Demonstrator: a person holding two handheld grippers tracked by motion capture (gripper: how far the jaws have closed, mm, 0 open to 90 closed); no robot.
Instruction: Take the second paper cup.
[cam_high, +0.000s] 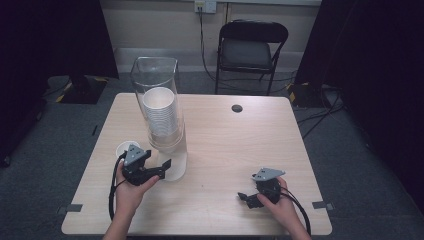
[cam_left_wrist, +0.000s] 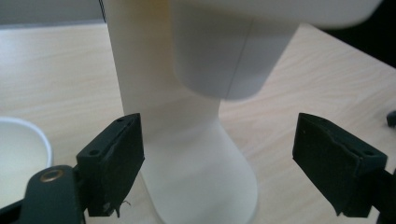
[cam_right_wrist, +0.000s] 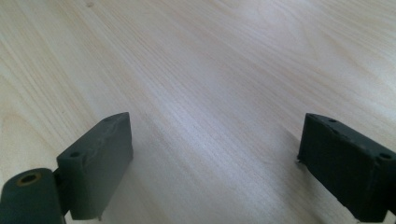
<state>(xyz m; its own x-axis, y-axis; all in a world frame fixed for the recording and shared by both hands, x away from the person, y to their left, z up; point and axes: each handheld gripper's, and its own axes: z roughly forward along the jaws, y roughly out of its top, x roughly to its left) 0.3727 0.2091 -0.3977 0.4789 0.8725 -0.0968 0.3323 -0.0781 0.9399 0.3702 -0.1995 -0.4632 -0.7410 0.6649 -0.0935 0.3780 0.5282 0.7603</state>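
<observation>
The left hand-held gripper (cam_high: 167, 164) hangs released at the white base of the cup dispenser (cam_high: 161, 114), jaws straddling the lowest paper cup (cam_left_wrist: 229, 56) without touching; next it must clench on that cup and draw it down. The right hand-held gripper (cam_high: 243, 197) rests released on the pale wooden worktop (cam_high: 235, 145) (a loose cup (cam_high: 125, 148) stands behind the left hand). A folding chair (cam_high: 251, 49) stands beyond.
</observation>
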